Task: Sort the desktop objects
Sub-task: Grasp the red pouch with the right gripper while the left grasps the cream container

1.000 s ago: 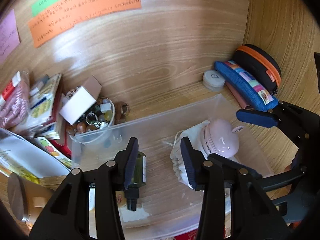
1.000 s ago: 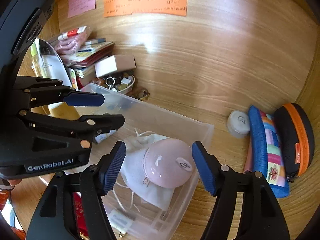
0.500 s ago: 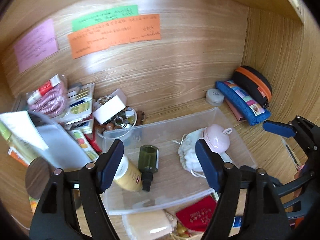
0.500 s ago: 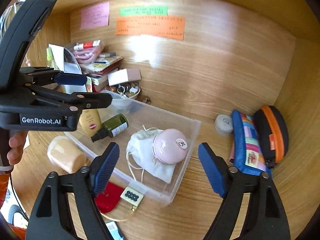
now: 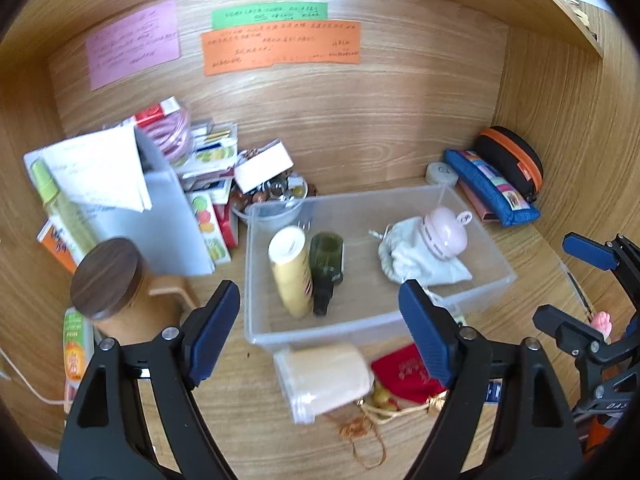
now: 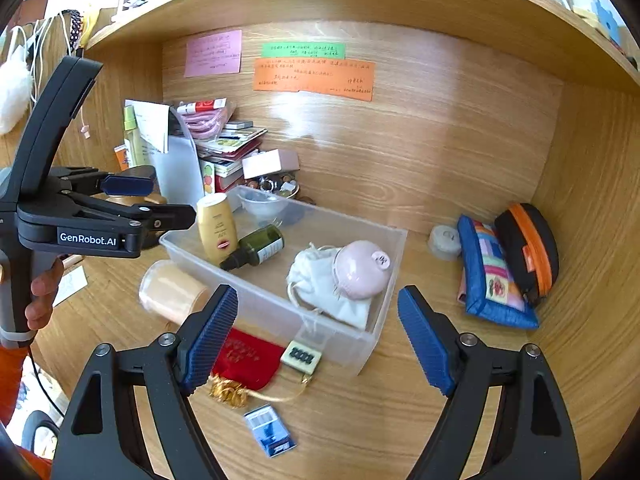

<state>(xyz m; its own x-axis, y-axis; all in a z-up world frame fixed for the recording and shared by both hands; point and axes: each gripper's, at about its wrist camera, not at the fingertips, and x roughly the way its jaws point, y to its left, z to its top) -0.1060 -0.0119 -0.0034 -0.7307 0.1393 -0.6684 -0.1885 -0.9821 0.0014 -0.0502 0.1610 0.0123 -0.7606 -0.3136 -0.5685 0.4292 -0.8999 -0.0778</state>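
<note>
Wood-grain panels enclose a desk alcove, with coloured notes (image 6: 314,78) stuck on the back wall and clutter spread over the desktop (image 6: 420,380).

Nothing is held by the left gripper (image 5: 320,332): its jaws are opening, already far apart, and only bare desk and loose items are seen between the blue pads. The right gripper (image 6: 318,334) is likewise spread wide and empty.

Just beyond both sets of fingertips the clear plastic bin (image 6: 384,248) is found, and in it a yellow bottle (image 6: 216,228), a dark green bottle (image 6: 258,248) and a pink round gadget (image 6: 362,270) resting on a white drawstring pouch (image 6: 324,292). The items not yet sorted are judged to be those lying in front of the bin, on its near side: a cream-coloured roll (image 5: 326,374) on its side, a red pouch (image 6: 246,358) with a gold cord, a small keypad lock (image 6: 301,356) and a blue card (image 6: 272,430).

The roll lies directly ahead of the left gripper and slightly below its pad line, with its long axis running roughly across the jaws; the left hand is judged the nearer one to it. The red pouch, lock and card lie closer to the right gripper's left finger.

Only the right wrist view shows the blue card, the lock face and the person's hand (image 6: 42,296) on the left gripper's handle. Only the left wrist view shows a wooden-lidded jar (image 5: 108,280) at the left. A blue pencil case (image 6: 490,276) and a black-and-orange case (image 6: 528,248) are seen well apart at the right wall.
</note>
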